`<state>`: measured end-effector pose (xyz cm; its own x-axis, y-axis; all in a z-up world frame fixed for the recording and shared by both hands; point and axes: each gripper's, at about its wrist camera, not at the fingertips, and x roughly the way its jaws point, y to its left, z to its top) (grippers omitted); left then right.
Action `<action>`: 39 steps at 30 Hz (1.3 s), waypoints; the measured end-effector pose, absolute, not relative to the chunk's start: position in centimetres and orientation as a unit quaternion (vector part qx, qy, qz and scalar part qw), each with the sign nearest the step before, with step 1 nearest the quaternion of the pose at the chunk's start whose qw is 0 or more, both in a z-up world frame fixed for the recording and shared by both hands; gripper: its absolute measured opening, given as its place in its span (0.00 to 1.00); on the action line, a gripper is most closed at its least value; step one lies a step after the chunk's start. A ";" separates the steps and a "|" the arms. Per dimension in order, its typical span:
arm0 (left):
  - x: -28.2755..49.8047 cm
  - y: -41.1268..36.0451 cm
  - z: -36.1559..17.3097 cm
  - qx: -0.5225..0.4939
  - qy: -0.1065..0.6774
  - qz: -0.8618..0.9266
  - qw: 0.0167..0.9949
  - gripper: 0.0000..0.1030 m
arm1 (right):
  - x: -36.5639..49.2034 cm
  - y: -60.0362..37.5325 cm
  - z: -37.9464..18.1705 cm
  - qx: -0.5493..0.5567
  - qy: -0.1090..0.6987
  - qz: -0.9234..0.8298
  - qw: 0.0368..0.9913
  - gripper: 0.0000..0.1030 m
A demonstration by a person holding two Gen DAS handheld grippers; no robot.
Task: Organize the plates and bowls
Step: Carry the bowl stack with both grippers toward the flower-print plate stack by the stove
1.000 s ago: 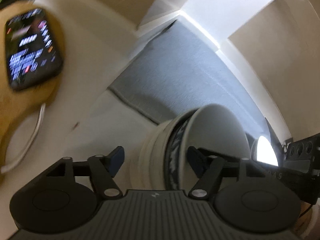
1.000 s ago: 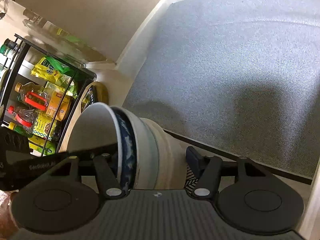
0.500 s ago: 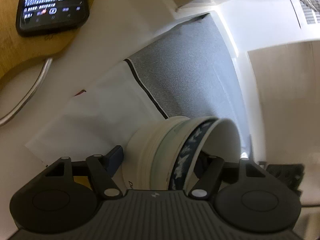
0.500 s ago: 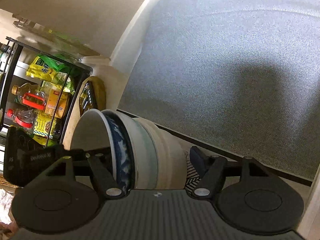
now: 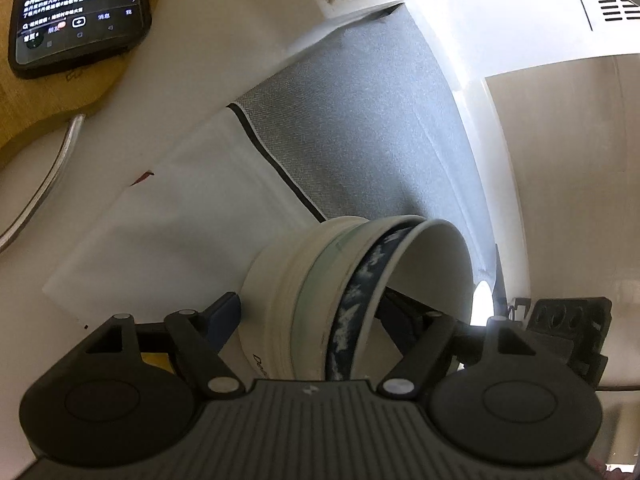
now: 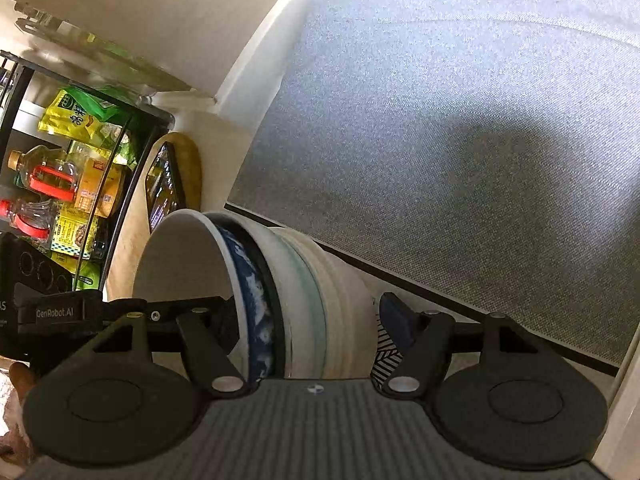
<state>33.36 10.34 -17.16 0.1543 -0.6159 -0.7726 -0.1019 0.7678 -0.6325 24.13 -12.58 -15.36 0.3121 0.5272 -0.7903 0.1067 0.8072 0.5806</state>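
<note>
A stack of several nested bowls [image 5: 288, 300], white outside with a pale green and a blue-patterned rim, sits between the fingers of both grippers. My left gripper [image 5: 310, 304] has one finger against the stack's base and the other inside the top bowl; its jaws are opening. My right gripper [image 6: 304, 304] straddles the same stack [image 6: 304, 288] from the opposite side. One of its fingers is inside the bowl, and the outer finger [image 6: 394, 320] stands a little off the base as the jaws open. Each gripper's body shows in the other's view.
The grey mat [image 5: 360, 128] lies beyond the stack, with white paper [image 5: 180, 220] beside it. A lit phone [image 5: 80, 12] rests on a wooden board. A black rack [image 6: 132, 168] of bottles and packets stands on the left of the right wrist view. A striped cloth [image 6: 384, 356] shows under the stack.
The left wrist view has rolled: the phone went from the left edge to the top left and the stack sits lower. The right view shifted slightly, and its outer finger moved off the base.
</note>
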 end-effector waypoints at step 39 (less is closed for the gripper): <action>32.8 5.2 -16.5 -0.268 0.612 -0.217 0.711 0.65 | 22.4 -15.3 -13.1 0.246 0.492 0.099 0.829 0.66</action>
<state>32.76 5.20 -16.52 0.1553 -0.6378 -0.7543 -0.0194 0.7615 -0.6479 22.35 -15.32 -13.12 0.4961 0.4072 -0.7669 0.0777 0.8589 0.5063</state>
